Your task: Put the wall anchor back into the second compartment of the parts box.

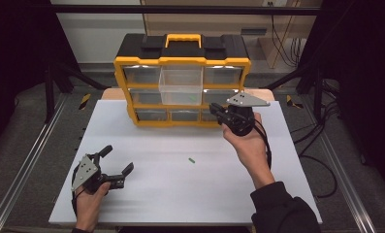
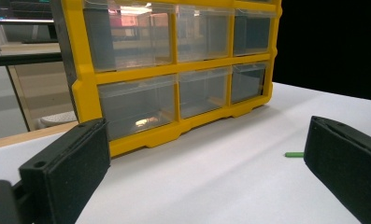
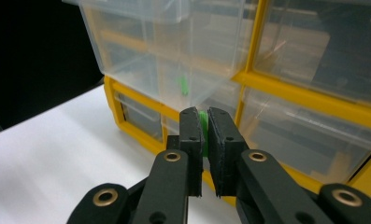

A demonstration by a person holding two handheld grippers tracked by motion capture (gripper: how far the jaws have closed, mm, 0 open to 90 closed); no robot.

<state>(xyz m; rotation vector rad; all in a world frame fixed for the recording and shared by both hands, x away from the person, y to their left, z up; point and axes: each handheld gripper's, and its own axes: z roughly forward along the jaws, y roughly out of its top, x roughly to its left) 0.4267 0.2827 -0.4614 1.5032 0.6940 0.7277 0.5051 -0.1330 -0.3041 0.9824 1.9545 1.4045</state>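
Observation:
A yellow and black organizer [image 1: 180,60] with clear drawers stands at the back of the white table [image 1: 146,194]. Its middle drawer [image 1: 180,86] is pulled out, and a small green piece [image 1: 193,97] lies inside it. My right gripper [image 1: 214,110] is raised in front of the organizer, just right of and below that drawer [image 3: 141,46]. It is shut on another small green piece [image 3: 203,127]. A third green piece [image 1: 192,160] lies loose on the table. My left gripper [image 1: 118,159] rests near the front left, open and with nothing between its fingers; the loose piece [image 2: 294,154] lies ahead of it.
Beyond the table's left side runs a metal rail [image 1: 30,160], and cables [image 1: 321,165] trail over the floor at the right. The organizer's other drawers [image 2: 141,105] are pushed in.

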